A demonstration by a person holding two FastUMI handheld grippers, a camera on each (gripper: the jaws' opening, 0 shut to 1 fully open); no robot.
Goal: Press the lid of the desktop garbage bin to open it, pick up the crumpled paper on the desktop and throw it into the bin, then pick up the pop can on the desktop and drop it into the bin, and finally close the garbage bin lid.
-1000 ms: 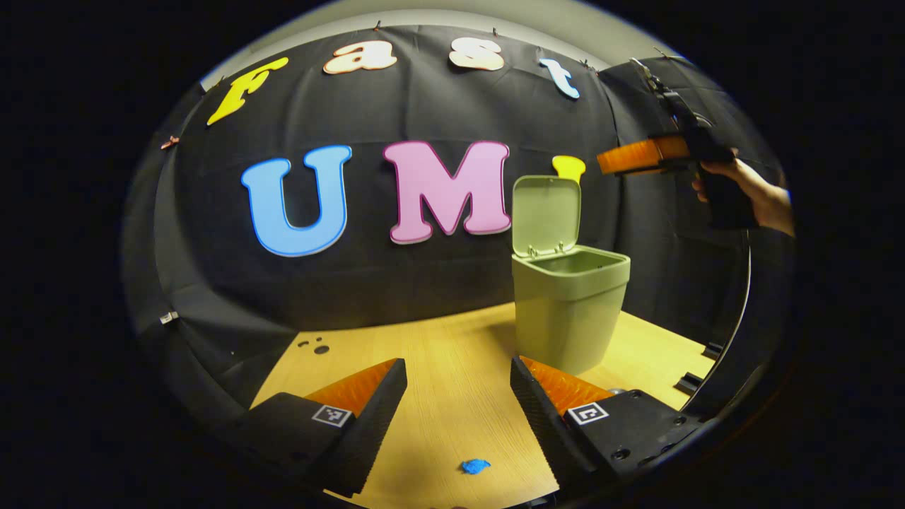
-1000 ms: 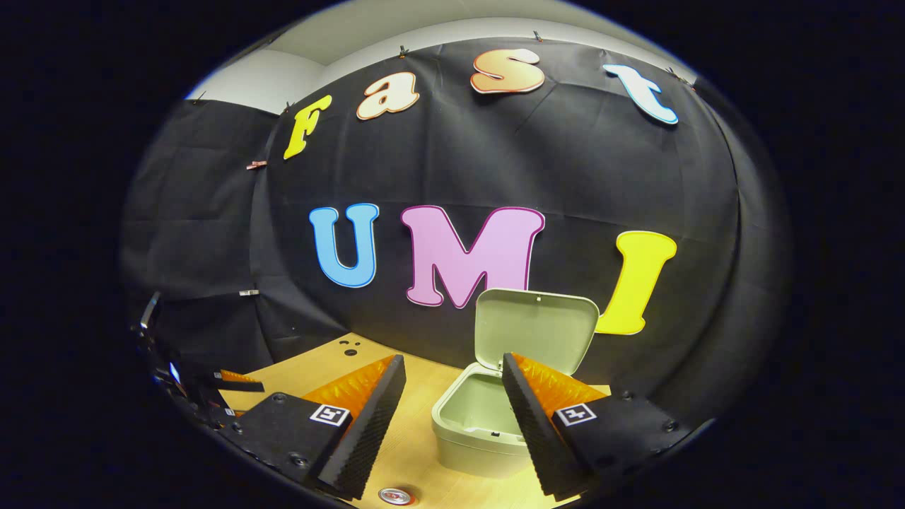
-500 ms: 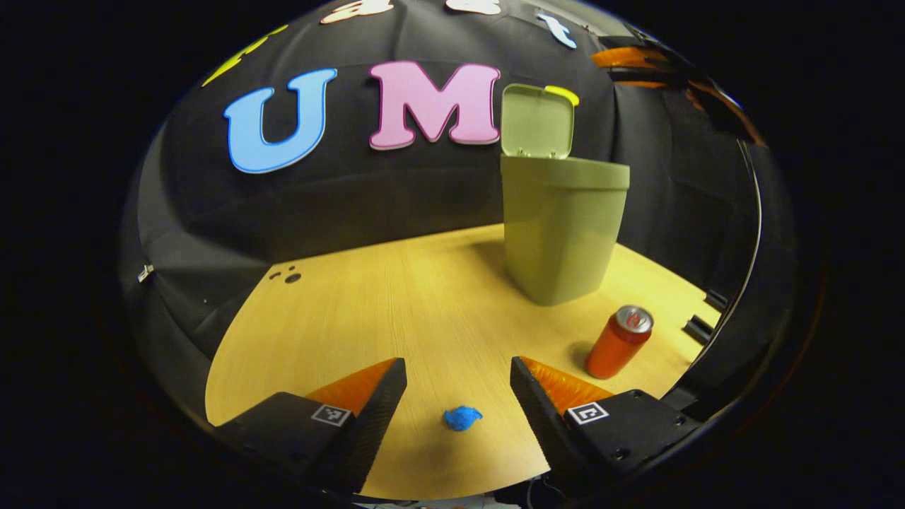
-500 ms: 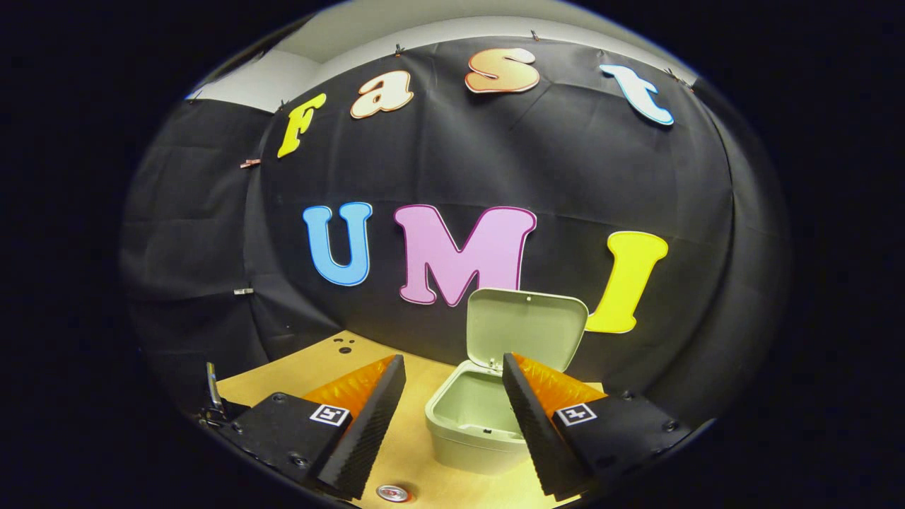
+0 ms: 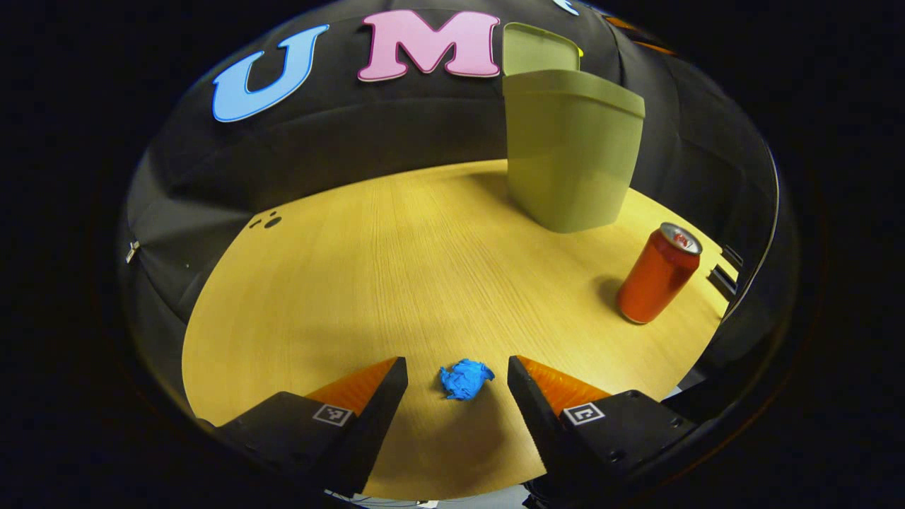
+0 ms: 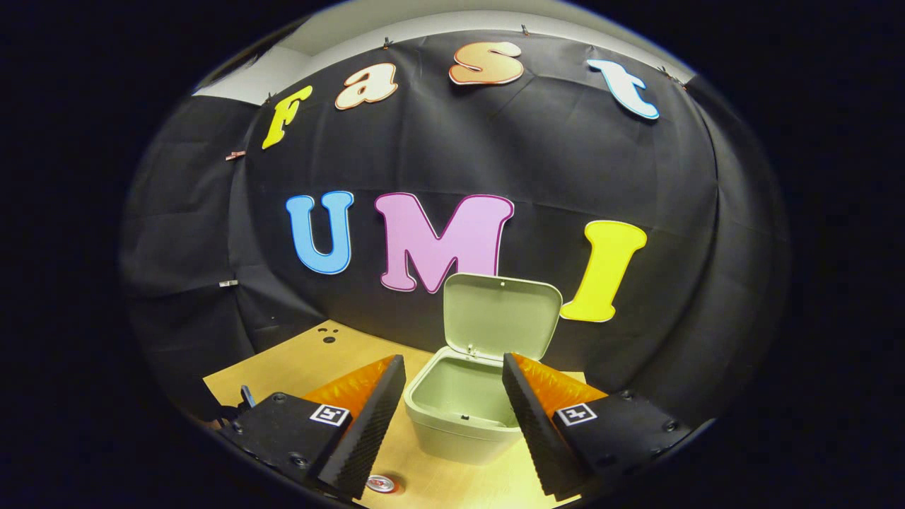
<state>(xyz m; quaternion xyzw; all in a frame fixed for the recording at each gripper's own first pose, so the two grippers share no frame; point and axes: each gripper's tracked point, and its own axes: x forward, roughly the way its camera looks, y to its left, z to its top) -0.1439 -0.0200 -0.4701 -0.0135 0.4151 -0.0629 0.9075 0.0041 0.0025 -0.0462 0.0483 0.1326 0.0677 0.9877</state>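
Blue crumpled paper (image 5: 465,379) is seen lying on the wooden desktop (image 5: 396,261), framed between the two fingers of the left gripper (image 5: 457,376), whose jaws stand wide apart with nothing clamped; the paper appears to be touched by neither finger. In the left gripper view the green garbage bin (image 5: 571,152) stands at about one o'clock from the paper, well apart from it, with its lid (image 5: 541,48) raised behind the rim. The orange pop can (image 5: 657,274) stands upright at about two o'clock, between the paper and the bin but off to the side.

In the right gripper view the bin (image 6: 456,410) is looked down into from above; its lid (image 6: 500,314) is tipped fully back at twelve o'clock, and the interior looks empty as far as can be told. The right gripper (image 6: 452,396) is held with its fingers spread, gripping nothing. The can's top (image 6: 382,484) shows at six o'clock.

The opening step is judged done, and the paper pick-up is judged to be in hand. For the next move, the left fingers would need to be lowered around the paper and closed gently, since so light a ball could be pushed aside if only one finger meets it first.
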